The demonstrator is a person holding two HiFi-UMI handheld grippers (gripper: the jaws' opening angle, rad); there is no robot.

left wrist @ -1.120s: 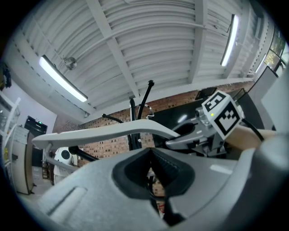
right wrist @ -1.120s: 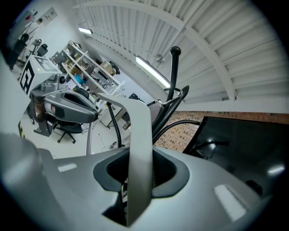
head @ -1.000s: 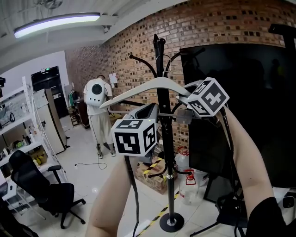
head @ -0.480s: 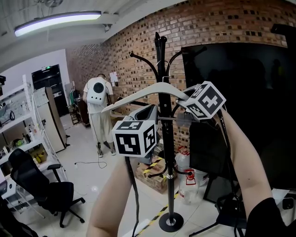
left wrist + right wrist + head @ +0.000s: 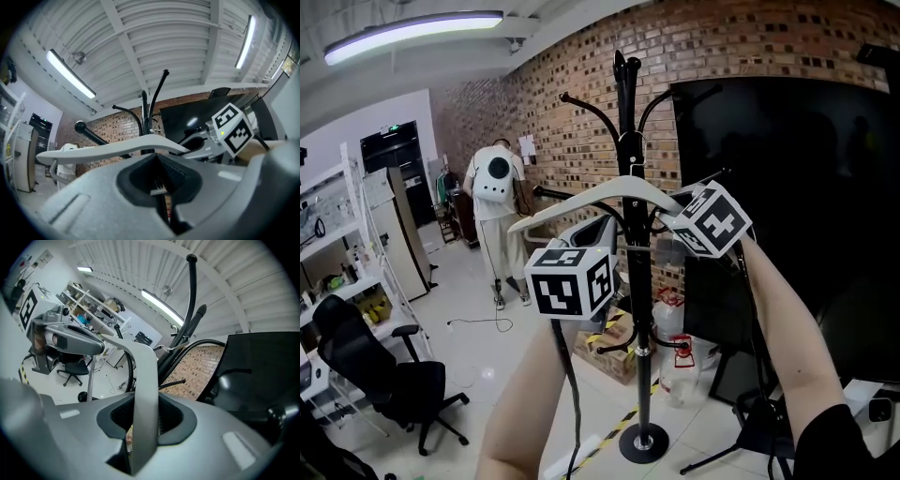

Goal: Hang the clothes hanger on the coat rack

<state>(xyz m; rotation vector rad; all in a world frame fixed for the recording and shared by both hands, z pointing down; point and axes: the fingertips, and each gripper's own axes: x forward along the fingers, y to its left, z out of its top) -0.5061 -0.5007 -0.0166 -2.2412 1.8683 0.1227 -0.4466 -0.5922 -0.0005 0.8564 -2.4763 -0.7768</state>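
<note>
holding white clothes hanger (image 5: 598, 195) by black coat rack (image 5: 629, 122) — clamped on arm with right gripper (image 5: 145, 414), on thin crossbar with left gripper (image 5: 158, 168).

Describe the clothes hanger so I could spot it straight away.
Find the brick wall, then the tall black coat rack standing before it. Across its pole, just below the curved black hooks, stretches the hanger: the only pale, wide, bow-shaped piece among those thin dark arms.
</note>
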